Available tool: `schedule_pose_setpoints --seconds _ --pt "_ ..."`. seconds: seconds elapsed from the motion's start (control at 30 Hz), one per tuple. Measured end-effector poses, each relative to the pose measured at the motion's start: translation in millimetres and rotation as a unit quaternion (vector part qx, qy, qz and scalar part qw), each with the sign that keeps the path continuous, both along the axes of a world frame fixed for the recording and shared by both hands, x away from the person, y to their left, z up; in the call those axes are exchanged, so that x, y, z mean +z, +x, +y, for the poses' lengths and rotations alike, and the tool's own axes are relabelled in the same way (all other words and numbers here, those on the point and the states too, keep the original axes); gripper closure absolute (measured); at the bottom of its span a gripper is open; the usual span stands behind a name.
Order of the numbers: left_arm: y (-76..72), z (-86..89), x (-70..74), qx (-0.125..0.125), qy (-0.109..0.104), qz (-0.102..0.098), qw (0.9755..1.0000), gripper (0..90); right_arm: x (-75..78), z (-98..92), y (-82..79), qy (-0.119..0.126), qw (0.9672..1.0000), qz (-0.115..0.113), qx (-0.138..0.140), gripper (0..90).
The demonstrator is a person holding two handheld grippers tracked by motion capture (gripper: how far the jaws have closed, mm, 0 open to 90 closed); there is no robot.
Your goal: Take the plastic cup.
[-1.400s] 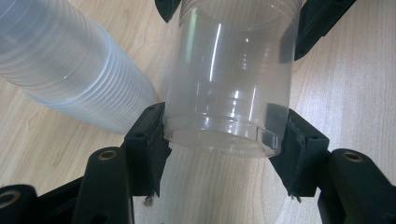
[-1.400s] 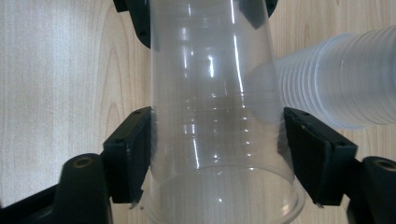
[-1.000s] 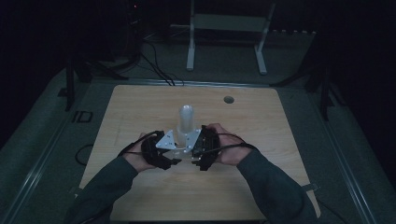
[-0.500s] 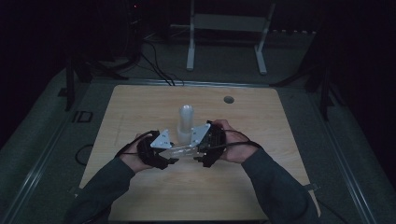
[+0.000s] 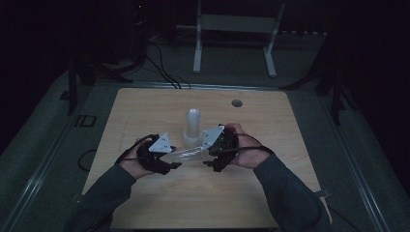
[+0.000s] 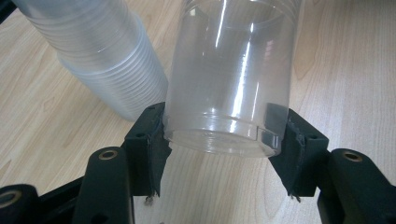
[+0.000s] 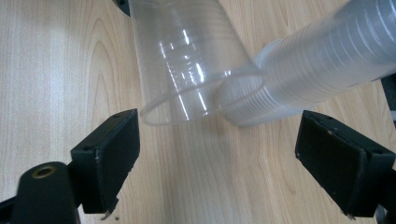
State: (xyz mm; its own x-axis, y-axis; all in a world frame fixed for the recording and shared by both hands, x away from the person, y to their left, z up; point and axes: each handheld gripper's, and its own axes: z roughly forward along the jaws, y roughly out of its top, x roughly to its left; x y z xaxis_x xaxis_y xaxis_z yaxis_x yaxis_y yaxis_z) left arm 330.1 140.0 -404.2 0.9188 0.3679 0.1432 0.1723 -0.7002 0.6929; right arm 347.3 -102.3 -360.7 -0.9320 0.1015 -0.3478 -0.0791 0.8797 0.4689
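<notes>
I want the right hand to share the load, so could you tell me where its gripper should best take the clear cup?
Probably at the open rim of the clear cup, which faces the right gripper. Its fingers stand wide, straddling nothing; the left gripper already clamps the base, so come straight in from the mouth end.

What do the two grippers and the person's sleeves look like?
Both the left gripper and the right gripper are black, each topped by a grey three-cornered plate and trailing a thin black cable. Their jaws are blocky, with flat black pads. The person wears dark grey long sleeves.
</notes>
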Motion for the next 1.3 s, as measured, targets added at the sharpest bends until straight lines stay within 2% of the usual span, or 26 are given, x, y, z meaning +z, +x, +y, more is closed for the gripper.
schedule_pose_setpoints --seconds 0.7,0.73,1.17,1.3 --pt "-2.0 11.1 4.2 0.006 -0.052 -0.003 0.9986 41.8 -7.5 -17.9 8.3 0.058 0.9977 0.024 -0.024 14.9" --pt "-1.9 11.6 4.2 0.006 -0.052 -0.004 0.9986 41.8 -9.0 -19.3 8.4 0.07 0.9968 0.029 -0.026 15.0" --pt "-2.6 16.8 6.4 0.012 -0.078 -0.008 0.9969 41.9 -13.9 -25.6 9.0 0.109 0.9925 0.044 -0.035 15.0" --pt "-2.6 18.5 7.0 0.016 -0.089 -0.011 0.9959 41.9 -15.5 -28.3 9.3 0.125 0.9901 0.048 -0.041 16.3"
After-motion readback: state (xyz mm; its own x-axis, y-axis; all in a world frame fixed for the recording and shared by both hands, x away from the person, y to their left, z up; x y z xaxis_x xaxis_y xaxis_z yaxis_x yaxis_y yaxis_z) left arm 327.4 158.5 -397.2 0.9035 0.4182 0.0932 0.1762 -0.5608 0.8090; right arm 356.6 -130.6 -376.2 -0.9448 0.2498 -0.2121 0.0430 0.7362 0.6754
